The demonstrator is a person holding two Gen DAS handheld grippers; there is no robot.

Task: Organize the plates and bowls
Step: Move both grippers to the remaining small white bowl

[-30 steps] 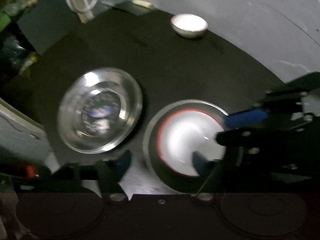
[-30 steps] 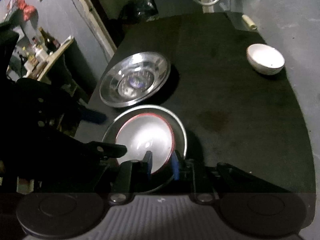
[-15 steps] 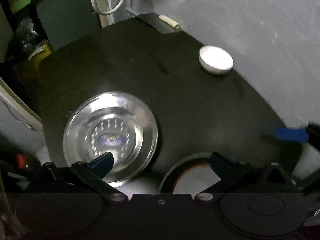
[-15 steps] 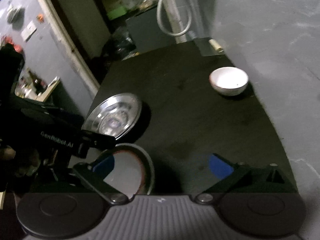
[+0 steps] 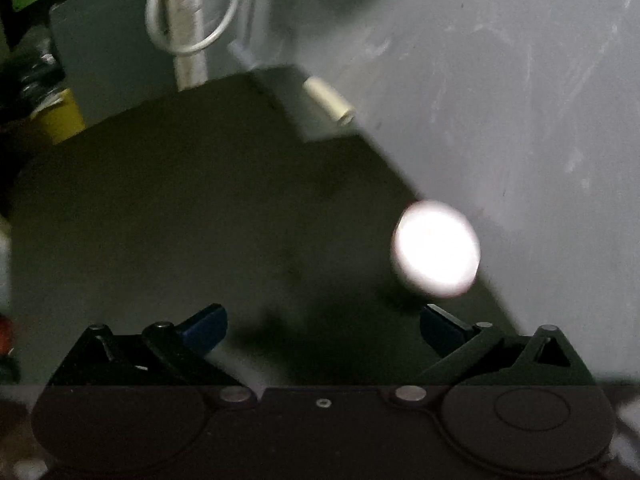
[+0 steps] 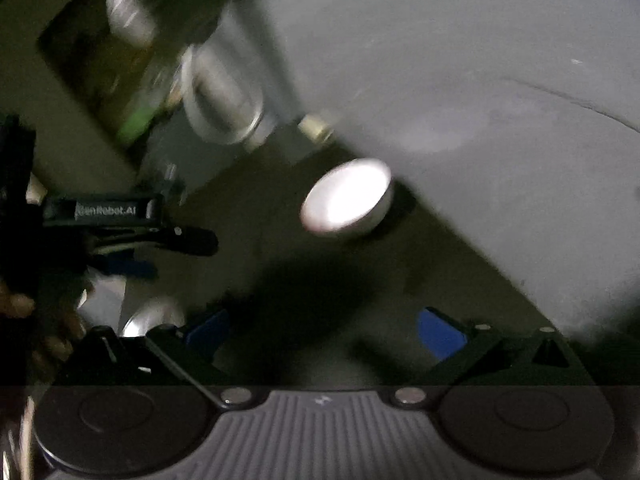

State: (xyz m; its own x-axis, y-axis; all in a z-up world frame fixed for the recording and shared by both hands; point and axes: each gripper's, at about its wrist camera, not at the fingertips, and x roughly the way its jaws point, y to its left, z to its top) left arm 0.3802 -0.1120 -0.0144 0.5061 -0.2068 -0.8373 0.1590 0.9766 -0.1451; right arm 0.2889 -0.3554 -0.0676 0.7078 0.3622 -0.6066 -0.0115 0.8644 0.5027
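Note:
A small white bowl (image 5: 436,249) sits on the black tabletop (image 5: 200,216) close to the grey wall, ahead and right of my left gripper (image 5: 322,330), which is open and empty. The bowl also shows in the right wrist view (image 6: 347,197), well ahead of my right gripper (image 6: 322,330), also open and empty. The left gripper (image 6: 140,248) appears at the left of the right wrist view. A sliver of a steel plate (image 6: 154,318) shows by the right gripper's left finger. Both views are motion-blurred.
A grey wall (image 5: 500,80) borders the table on the right. A pale cylinder (image 5: 328,105) lies at the table's far corner. A white cable loop (image 5: 192,20) hangs behind. Clutter and a yellow object (image 5: 60,118) sit at far left.
Both grippers have swung up and toward the white bowl. The steel plate and the red-rimmed bowl have dropped out of the left view. The right gripper opened from its grip on the red-rimmed bowl.

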